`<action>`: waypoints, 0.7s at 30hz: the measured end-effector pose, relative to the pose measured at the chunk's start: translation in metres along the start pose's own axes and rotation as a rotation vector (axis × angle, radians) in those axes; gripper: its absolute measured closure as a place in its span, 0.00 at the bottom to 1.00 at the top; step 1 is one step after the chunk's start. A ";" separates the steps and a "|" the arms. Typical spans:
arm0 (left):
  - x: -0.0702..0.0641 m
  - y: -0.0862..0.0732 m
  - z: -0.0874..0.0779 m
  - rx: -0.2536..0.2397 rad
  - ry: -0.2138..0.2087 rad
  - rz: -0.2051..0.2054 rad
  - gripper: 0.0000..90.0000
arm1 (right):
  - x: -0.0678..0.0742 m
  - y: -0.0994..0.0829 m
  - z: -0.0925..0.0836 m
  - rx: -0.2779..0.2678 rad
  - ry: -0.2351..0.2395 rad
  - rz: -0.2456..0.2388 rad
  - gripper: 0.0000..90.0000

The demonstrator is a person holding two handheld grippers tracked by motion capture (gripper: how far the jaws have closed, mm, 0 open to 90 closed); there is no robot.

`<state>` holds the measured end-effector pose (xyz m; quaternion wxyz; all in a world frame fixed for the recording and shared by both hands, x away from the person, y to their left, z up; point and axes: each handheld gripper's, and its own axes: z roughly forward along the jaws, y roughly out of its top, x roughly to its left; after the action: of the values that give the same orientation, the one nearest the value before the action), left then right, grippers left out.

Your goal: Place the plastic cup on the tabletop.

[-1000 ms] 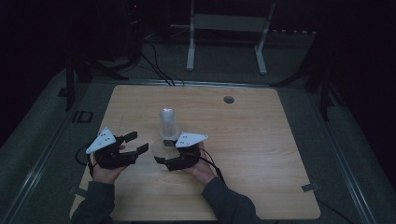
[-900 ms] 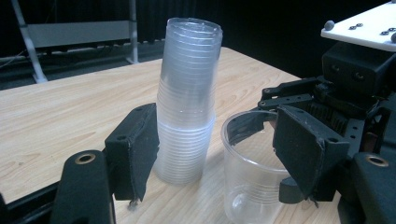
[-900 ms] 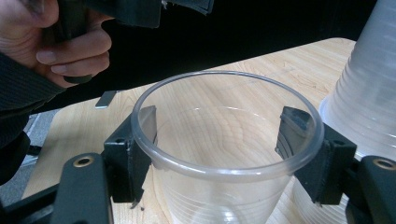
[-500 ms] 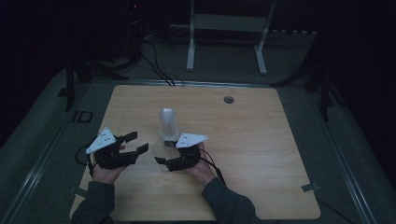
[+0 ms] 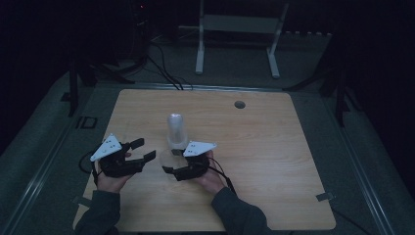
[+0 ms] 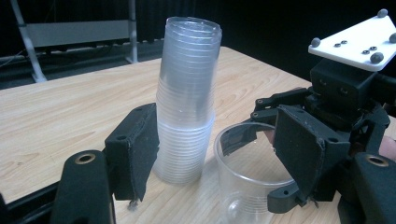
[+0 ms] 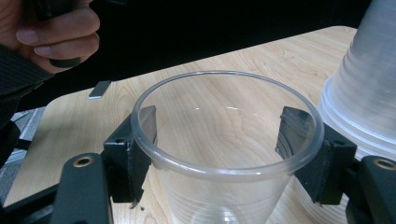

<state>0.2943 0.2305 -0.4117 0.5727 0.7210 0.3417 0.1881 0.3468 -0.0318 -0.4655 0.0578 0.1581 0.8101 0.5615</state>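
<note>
Cups are the business here: an upside-down stack of clear cups (image 5: 176, 129) stands upright on the desk (image 5: 274, 161), and everything else sits close around it. Just in front of the stack, on the person's side, a single clear cup (image 7: 224, 140) stands mouth up, and the right tool (image 5: 172, 170) has it clamped, one pad on each side of the wall just under the rim. That grip low on the rim looks chosen to keep the thin plastic from folding while the cup stays level.

Over to the left of the stack, the left tool (image 5: 143, 149) waits with its jaws spread and nothing between the pads; in the left gripper view the stack rises just beyond its left jaw, beside it rather than within the gap, and I can't tell whether that pad brushes the wall. My read is that it stands ready to steady the stack or pick off the next cup, since nested cups tend to cling.

The single cup is just beside the stack's base, so close that the right gripper view has the stack's wide rims crowding its far side. Both hands sit near the desk's front edge, well short of the small round hole (image 5: 240, 104) beyond the stack.
</note>
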 end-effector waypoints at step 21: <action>0.000 0.000 0.000 0.000 0.000 0.000 0.35 | 0.000 -0.008 0.009 0.031 -0.002 -0.001 0.31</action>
<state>0.2944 0.2304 -0.4119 0.5728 0.7210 0.3415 0.1882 0.3477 -0.0266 -0.4766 0.0564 0.1593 0.8187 0.5488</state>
